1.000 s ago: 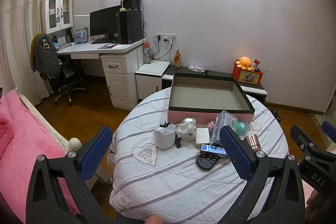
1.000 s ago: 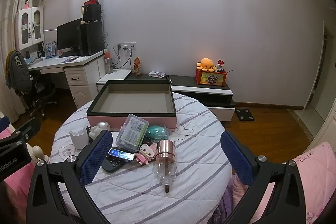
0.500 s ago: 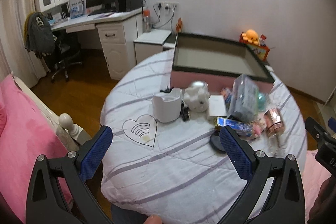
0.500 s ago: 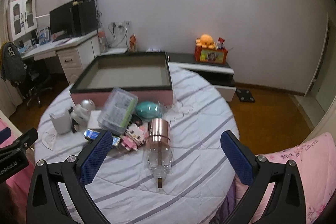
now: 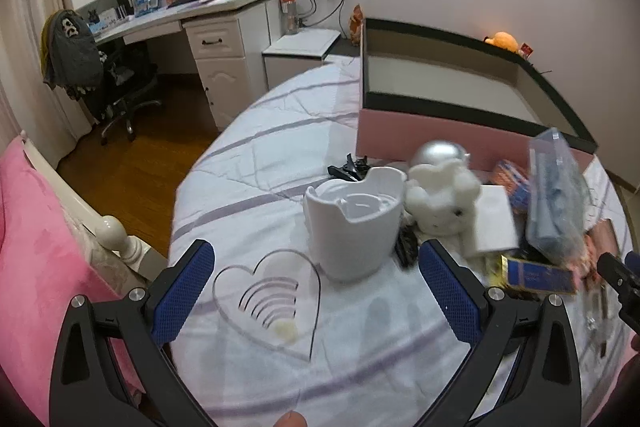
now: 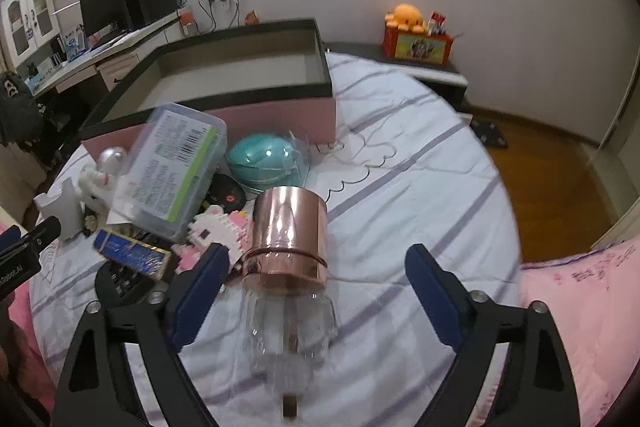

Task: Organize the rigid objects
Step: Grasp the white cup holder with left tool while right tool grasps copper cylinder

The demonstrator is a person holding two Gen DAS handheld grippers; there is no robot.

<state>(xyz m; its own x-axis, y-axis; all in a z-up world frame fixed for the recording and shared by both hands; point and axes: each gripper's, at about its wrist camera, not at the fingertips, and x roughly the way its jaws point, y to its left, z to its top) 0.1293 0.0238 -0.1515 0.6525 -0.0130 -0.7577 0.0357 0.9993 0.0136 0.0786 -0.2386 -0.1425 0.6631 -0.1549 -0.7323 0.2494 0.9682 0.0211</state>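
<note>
Right gripper (image 6: 316,283): fingers (image 6: 200,287) apart, having just been closing; the clear bottle lies between them, with a gap showing at each pad, so not clamped.
Left gripper (image 5: 316,291): fingers (image 5: 182,291) wide apart, nothing between them but bare cloth and a printed heart outline; the white cup stands just beyond the tips, untouched.
Clear bottle (image 6: 290,323): lies on its side on the worktop, its rose-gold cap (image 6: 288,235) pointing toward the pink box, its clear body toward the camera.
White cup (image 5: 354,221): upright on the worktop, in front of the pink box and well apart from it.
White figurine (image 5: 442,197): just beside the cup, on the side nearer the clutter; it appears to touch the cup, but blur leaves this uncertain.
Pink block toy (image 6: 218,227): beside the rose-gold cap, between it and the blue packet (image 6: 132,253).
Clear plastic case (image 6: 172,171): tilted, leaning among the clutter in front of the pink box.
Teal dome (image 6: 266,161): against the front wall of the pink box, behind the cap.
Pink box (image 6: 276,113): open-topped, dark rim, interior shows no contents; sits at the far side of the worktop.
Worktop (image 6: 420,187): round, covered in white cloth with grey stripes.
</note>
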